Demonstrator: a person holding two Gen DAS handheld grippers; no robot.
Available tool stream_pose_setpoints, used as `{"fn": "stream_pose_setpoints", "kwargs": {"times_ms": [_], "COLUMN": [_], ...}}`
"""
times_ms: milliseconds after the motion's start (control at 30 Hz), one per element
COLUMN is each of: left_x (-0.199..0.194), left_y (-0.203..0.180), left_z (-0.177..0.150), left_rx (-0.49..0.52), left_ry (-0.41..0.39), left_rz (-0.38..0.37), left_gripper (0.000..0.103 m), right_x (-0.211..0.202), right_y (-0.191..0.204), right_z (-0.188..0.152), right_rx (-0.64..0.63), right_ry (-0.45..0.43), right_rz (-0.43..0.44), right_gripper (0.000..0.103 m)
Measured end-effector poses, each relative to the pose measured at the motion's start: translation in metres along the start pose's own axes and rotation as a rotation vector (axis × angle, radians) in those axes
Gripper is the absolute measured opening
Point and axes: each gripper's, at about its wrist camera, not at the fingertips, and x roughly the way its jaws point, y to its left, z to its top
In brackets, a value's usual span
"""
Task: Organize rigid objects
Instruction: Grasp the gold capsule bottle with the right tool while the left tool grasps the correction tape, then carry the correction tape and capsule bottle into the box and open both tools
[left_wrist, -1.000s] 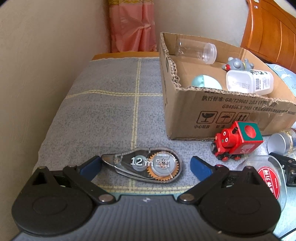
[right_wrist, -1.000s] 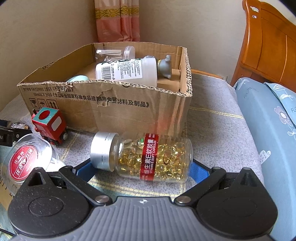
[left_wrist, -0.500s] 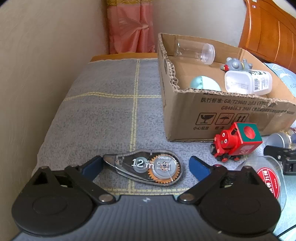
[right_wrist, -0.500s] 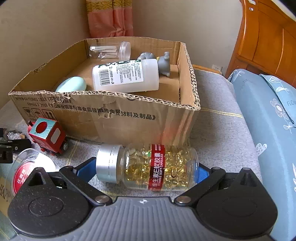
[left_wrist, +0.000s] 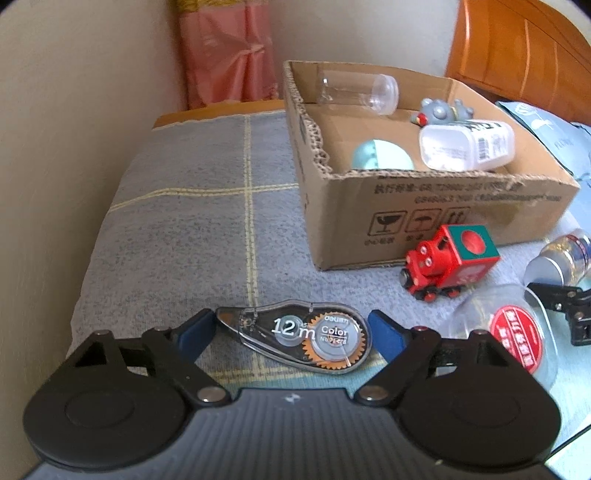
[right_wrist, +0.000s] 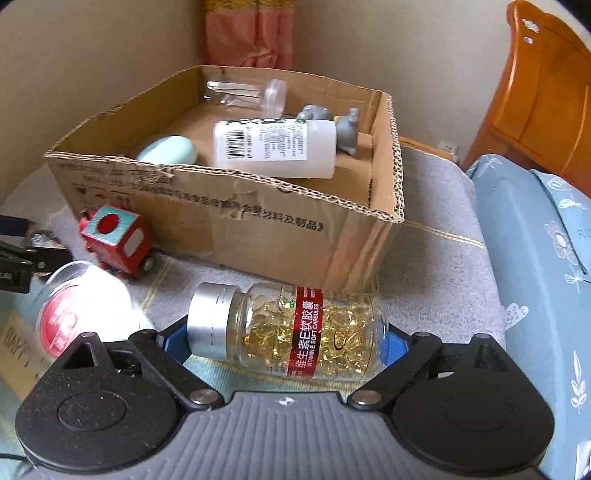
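Lower centre: right gripper (right_wrist: 286, 338) clamped on capsule bottle (right_wrist: 288, 332); left gripper (left_wrist: 291, 330) fingers apart, flanking correction tape (left_wrist: 295, 341).

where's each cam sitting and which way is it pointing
Left wrist: on the left gripper, facing along its fingers at the correction tape; own fingers show.
Right wrist: on the right gripper, facing the capsule bottle between its fingers.
Shared: cardboard box, red toy train, each other's gripper.
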Motion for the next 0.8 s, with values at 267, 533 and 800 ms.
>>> {"fn": "stream_pose_setpoints", "kwargs": {"times_ms": [267, 533, 800], "left_x": [-0.027, -0.066, -0.083], "left_y": [-0.005, -0.016, -0.031], "left_z": [0.007, 0.029, 0.068], "left_rx": [0.051, 0.122, 0.167], "left_ry": [-0.008, -0.05, -0.087], "left_rz": [-0.074, -0.114, -0.152], "left_gripper": [0.088, 0.088, 0.088], "right_x": [-0.026, -0.058, -0.083], "right_y": [-0.01, -0.021, -0.025], "right_z": [-0.002, 0.006, 0.03], "right_rx": [-0.004, -0.032, -0.088], "right_ry": [-0.012, -0.038, -0.114], "right_rz": [0.091, 0.153, 0.155], "right_gripper": [0.097, 0.097, 0.097]}}
